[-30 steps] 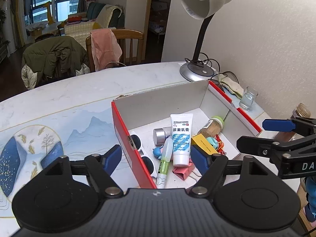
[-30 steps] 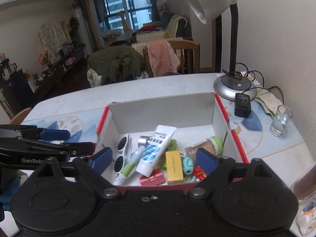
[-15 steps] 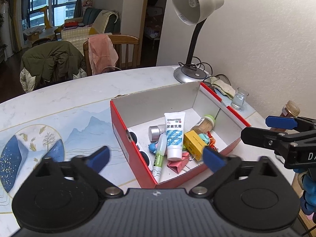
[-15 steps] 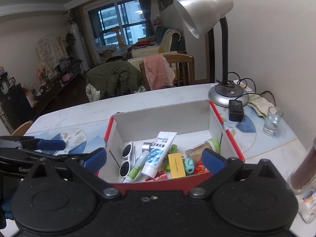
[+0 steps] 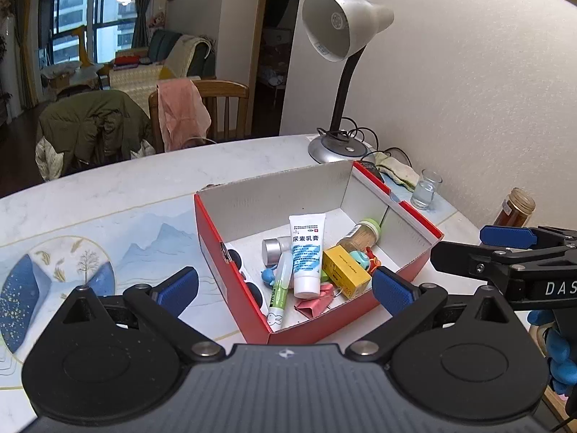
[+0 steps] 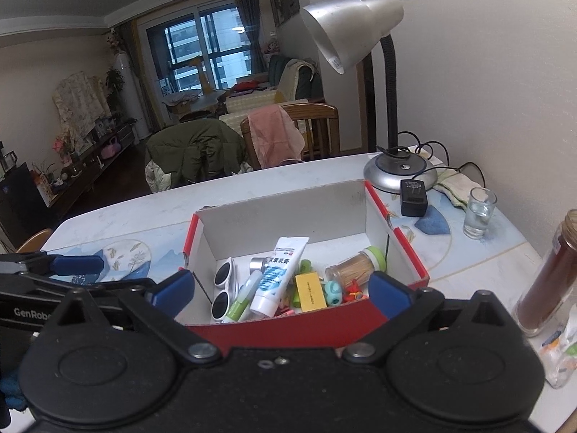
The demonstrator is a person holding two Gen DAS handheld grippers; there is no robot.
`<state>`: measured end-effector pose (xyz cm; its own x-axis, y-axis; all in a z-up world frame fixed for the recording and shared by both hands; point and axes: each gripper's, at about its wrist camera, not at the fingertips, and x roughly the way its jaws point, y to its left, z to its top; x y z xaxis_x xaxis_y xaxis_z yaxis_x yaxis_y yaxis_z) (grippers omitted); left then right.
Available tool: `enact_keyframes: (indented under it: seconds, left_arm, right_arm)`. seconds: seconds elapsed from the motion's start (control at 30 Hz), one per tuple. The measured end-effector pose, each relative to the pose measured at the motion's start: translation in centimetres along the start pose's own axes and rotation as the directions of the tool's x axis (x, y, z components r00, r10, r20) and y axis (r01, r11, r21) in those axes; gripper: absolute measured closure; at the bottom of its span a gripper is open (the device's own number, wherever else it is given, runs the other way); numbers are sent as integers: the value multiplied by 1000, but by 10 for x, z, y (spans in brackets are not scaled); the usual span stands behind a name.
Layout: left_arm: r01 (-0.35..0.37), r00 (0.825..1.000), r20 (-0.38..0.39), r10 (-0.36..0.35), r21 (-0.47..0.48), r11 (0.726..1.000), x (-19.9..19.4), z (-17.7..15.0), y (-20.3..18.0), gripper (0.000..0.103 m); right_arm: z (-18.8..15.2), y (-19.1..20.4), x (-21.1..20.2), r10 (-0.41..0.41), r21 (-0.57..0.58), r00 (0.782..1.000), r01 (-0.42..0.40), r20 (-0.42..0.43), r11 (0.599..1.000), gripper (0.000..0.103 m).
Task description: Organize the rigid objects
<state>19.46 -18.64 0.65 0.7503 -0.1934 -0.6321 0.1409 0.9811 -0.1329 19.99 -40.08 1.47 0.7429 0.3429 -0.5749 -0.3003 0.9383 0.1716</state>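
A red cardboard box [image 5: 230, 281] with a white inside stands on the table, seen also in the right wrist view [image 6: 407, 256]. In it lie a white tube [image 5: 306, 252], a yellow carton [image 5: 342, 270], a toothpick jar with a green lid [image 6: 353, 269], white sunglasses [image 6: 223, 288], a green-and-white stick [image 5: 279, 288] and a silver tin [image 5: 272, 249]. My left gripper [image 5: 286, 290] hovers open before the box's near left corner, holding nothing. My right gripper [image 6: 281, 290] hangs open over the near wall, also empty.
A desk lamp [image 5: 339, 151] stands behind the box by the wall, with a black adapter [image 6: 413, 196] and a cloth [image 6: 458, 184]. A small glass [image 6: 478, 213] and a brown jar [image 6: 548, 281] stand at the right. A plastic packet [image 6: 562, 350] lies near the table edge. Chairs stand beyond the table.
Both grippers have drawn back from the box, which now looks smaller and farther. The left jaws have spread wider, and the right jaws a little wider.
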Motion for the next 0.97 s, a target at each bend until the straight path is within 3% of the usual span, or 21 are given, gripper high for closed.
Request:
enact_keyframes:
  seconds: [0.97]
  left_arm:
    - [12, 999, -34, -12, 9, 1000, 3, -14, 4, 0]
  right_arm:
    - [-8, -4, 0, -27, 41, 999, 28, -25, 999, 0]
